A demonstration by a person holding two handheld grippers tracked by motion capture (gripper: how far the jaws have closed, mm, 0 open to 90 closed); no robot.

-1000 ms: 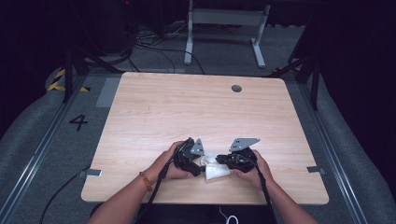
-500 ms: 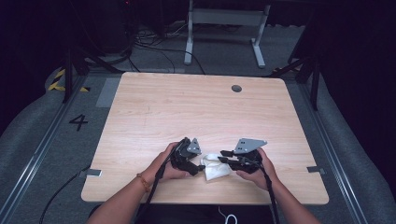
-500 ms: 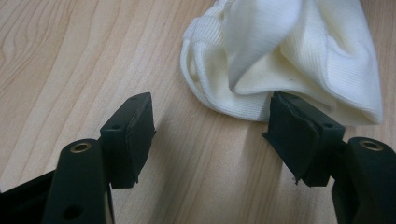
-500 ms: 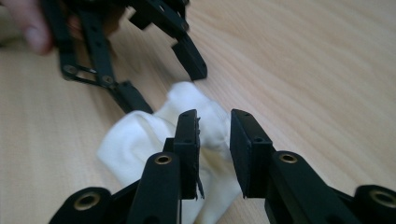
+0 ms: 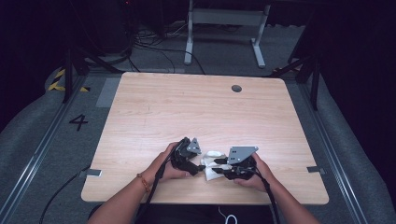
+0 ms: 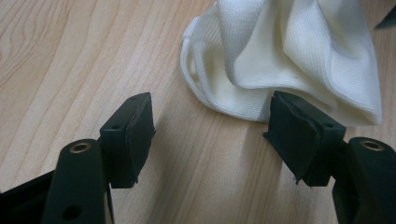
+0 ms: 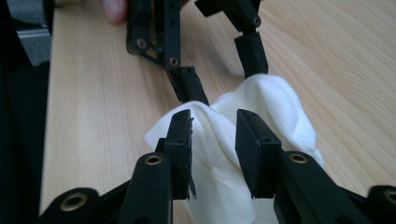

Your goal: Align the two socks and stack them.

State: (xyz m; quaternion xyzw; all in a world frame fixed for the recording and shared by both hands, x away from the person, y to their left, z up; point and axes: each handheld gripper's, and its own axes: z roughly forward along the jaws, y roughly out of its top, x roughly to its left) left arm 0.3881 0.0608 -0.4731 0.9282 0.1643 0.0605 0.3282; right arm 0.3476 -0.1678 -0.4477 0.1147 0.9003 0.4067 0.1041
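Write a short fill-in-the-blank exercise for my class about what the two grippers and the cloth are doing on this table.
1. The crumpled cloth on the table is ____ in colour.
2. The left gripper has its jaws wide ____, with bare wood between them.
3. The right gripper has a fold of ____ between its jaws.
4. The number painted on the floor left of the table is ____.

Missing words: white; open; cloth; 4
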